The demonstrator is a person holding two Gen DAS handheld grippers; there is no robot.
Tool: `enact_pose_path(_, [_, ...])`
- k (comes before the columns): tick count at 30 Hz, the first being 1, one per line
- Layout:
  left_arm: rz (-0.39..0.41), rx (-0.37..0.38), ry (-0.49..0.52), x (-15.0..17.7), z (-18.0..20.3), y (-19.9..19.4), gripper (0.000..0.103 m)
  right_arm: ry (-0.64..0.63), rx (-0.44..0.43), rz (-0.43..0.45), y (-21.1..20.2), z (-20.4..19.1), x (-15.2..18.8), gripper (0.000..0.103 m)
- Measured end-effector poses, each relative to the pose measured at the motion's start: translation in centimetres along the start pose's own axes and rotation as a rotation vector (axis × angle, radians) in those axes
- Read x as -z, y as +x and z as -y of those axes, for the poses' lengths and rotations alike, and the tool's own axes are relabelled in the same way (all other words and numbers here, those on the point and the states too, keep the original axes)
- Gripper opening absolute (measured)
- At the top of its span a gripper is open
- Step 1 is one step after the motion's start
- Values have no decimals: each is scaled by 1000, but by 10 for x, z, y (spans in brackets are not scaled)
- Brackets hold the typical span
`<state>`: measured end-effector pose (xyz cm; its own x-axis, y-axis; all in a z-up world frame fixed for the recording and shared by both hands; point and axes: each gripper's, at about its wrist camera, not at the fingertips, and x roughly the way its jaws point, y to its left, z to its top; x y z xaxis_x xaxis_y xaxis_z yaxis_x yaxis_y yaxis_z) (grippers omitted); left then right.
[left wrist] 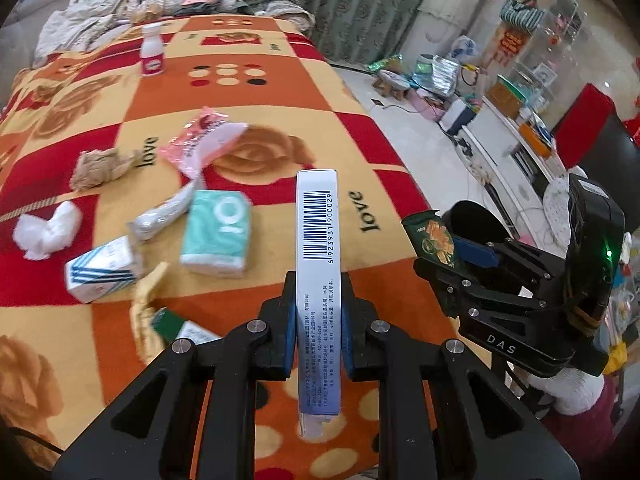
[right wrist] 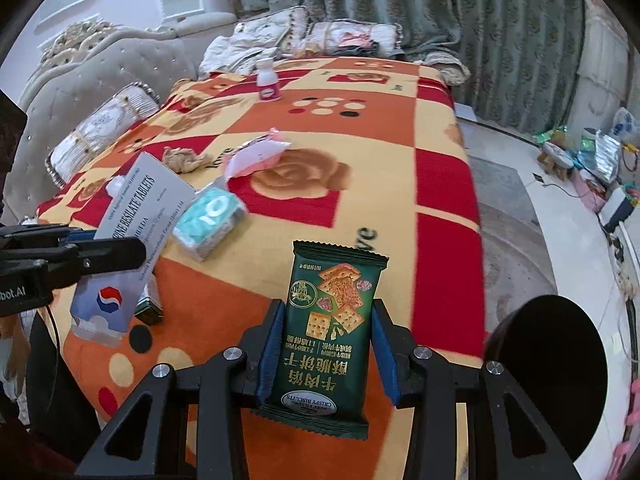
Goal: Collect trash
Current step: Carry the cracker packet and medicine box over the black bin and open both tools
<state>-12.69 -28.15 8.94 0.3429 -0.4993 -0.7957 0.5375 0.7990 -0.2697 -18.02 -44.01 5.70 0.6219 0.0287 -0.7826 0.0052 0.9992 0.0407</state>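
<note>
My left gripper (left wrist: 318, 312) is shut on a flat white tablet box (left wrist: 318, 264) with a barcode, held edge-up above the bed. The box also shows in the right wrist view (right wrist: 132, 236), held by the left gripper (right wrist: 100, 250). My right gripper (right wrist: 326, 344) is shut on a green biscuit packet (right wrist: 330, 328); it appears at the right of the left wrist view (left wrist: 472, 254) with the packet (left wrist: 432, 240). Trash lies on the blanket: a teal tissue pack (left wrist: 216, 232), a pink wrapper (left wrist: 200, 140), a crumpled brown paper (left wrist: 98, 168), a white tissue wad (left wrist: 46, 232), a small striped carton (left wrist: 102, 270).
A white bottle (left wrist: 152, 54) stands far back on the orange-red blanket (left wrist: 360, 148). Pillows and clothes pile at the bed's head (right wrist: 304, 36). A black round object (right wrist: 548, 372) sits at right. The floor (right wrist: 512, 240) and cluttered shelves (left wrist: 512, 120) lie to the right.
</note>
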Motion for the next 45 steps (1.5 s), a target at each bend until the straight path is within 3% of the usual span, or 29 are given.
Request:
enact_pose_path(25, [-92, 162, 128, -40, 112, 74, 15, 201, 146, -9, -32, 118, 36, 40])
enact_pose_path(45, [-147, 299, 105, -66, 180, 130, 15, 369, 221, -44, -30, 207, 66, 40])
